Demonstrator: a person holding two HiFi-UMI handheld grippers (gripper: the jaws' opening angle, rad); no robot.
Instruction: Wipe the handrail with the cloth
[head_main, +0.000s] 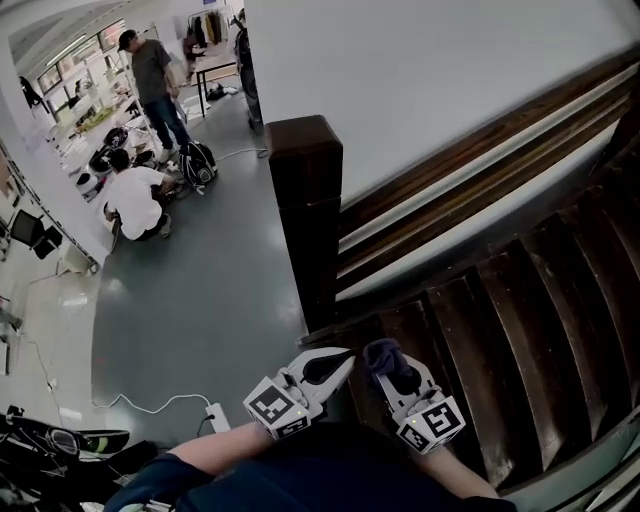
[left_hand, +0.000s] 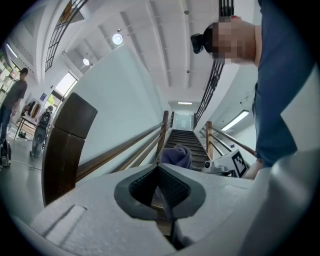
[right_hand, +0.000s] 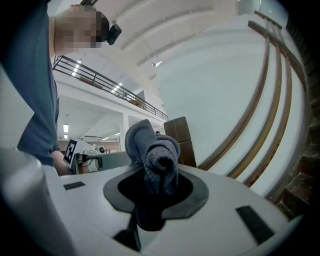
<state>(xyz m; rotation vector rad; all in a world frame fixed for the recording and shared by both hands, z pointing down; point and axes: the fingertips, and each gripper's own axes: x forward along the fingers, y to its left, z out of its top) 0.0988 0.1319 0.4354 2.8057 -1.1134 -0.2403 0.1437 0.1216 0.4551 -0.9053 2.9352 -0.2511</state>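
A grey-purple cloth (head_main: 383, 357) is bunched up in my right gripper (head_main: 392, 372), which is shut on it just above the lowest stair treads. In the right gripper view the cloth (right_hand: 155, 155) sticks up out of the jaws. The dark wooden handrail (head_main: 480, 150) runs up to the right from a square newel post (head_main: 305, 190). Both grippers sit below and in front of the post, apart from the rail. My left gripper (head_main: 330, 365) is beside the right one, shut with nothing in it. The left gripper view shows the post (left_hand: 67, 145), the rail (left_hand: 120, 147) and the cloth (left_hand: 176, 155).
Dark wooden stair treads (head_main: 520, 330) climb to the right under a white wall panel (head_main: 430, 70). On the grey floor at left one person crouches (head_main: 135, 200) and another stands (head_main: 155, 80) among bags. A white cable and power strip (head_main: 215, 415) lie near my left arm.
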